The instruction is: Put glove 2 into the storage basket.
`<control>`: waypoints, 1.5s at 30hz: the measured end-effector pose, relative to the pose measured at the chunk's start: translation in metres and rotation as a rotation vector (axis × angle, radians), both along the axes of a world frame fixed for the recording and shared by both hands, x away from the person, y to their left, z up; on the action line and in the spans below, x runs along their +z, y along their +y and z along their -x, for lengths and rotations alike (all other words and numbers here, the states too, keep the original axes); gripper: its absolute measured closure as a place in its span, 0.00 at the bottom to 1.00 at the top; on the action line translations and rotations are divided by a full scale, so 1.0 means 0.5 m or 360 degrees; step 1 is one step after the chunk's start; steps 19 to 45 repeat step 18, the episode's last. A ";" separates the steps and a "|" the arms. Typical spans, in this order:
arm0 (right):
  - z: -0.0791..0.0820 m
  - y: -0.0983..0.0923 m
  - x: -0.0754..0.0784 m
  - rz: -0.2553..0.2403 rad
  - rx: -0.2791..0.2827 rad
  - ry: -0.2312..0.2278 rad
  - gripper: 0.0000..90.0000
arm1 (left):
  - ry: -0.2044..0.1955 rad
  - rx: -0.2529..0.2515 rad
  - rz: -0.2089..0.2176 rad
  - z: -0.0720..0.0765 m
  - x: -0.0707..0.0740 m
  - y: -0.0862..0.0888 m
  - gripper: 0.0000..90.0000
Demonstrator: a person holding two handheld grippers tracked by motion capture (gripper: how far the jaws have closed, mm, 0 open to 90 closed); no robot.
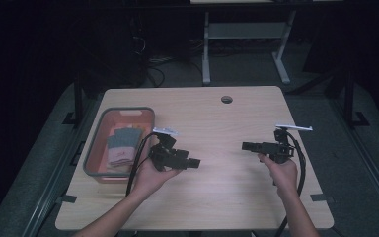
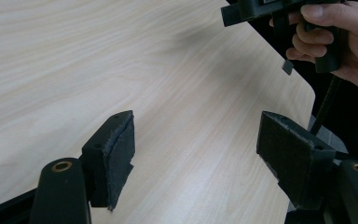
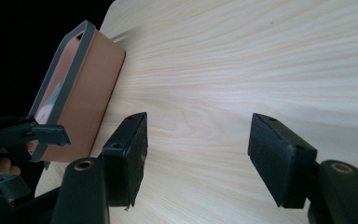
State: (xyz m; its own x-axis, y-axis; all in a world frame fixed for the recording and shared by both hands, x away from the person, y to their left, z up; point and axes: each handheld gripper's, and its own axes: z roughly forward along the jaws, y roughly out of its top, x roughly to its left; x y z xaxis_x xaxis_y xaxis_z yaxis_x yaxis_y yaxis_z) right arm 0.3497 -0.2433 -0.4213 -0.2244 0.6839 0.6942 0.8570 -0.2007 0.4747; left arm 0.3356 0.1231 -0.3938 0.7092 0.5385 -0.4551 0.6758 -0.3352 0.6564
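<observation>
A person holds two black grippers over a light wooden table (image 1: 217, 118), their tips pointing at each other across its middle. My left gripper (image 1: 193, 163) is at the left, close to an orange-pink basket (image 1: 98, 143); its jaws stand open with only bare table between them (image 2: 196, 140). At the right, my right gripper (image 1: 246, 146) is likewise open and holds nothing (image 3: 198, 149). Folded cloths (image 1: 122, 145), grey-green and pink, lie inside the basket. The left gripper view catches the other hand and gripper (image 2: 270, 9) at its top right.
The basket (image 3: 86, 88) has a grey rim and stands near the table's left edge. A round cable hole (image 1: 226, 99) sits at the table's far side. Another desk's white legs (image 1: 206, 49) stand beyond on the dark floor.
</observation>
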 end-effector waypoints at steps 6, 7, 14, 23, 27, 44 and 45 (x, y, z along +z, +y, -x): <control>0.018 -0.032 -0.014 -0.0004 -0.0038 0.0020 0.41 | 0.0009 0.0005 0.0009 0.010 -0.019 -0.019 0.29; 0.018 -0.032 -0.014 -0.0004 -0.0038 0.0020 0.41 | 0.0009 0.0005 0.0009 0.010 -0.019 -0.019 0.28; 0.042 -0.052 -0.033 0.0001 -0.0050 0.0034 0.39 | 0.0009 -0.0020 0.0016 0.026 -0.040 -0.035 0.28; 0.054 -0.061 -0.036 0.0026 -0.0046 0.0030 0.39 | 0.0015 -0.0038 0.0035 0.037 -0.049 -0.042 0.28; 0.054 -0.061 -0.036 0.0026 -0.0046 0.0030 0.39 | 0.0015 -0.0038 0.0035 0.037 -0.049 -0.042 0.28; 0.054 -0.061 -0.036 0.0026 -0.0046 0.0030 0.39 | 0.0015 -0.0038 0.0035 0.037 -0.049 -0.042 0.28; 0.054 -0.061 -0.036 0.0026 -0.0046 0.0030 0.39 | 0.0015 -0.0038 0.0035 0.037 -0.049 -0.042 0.28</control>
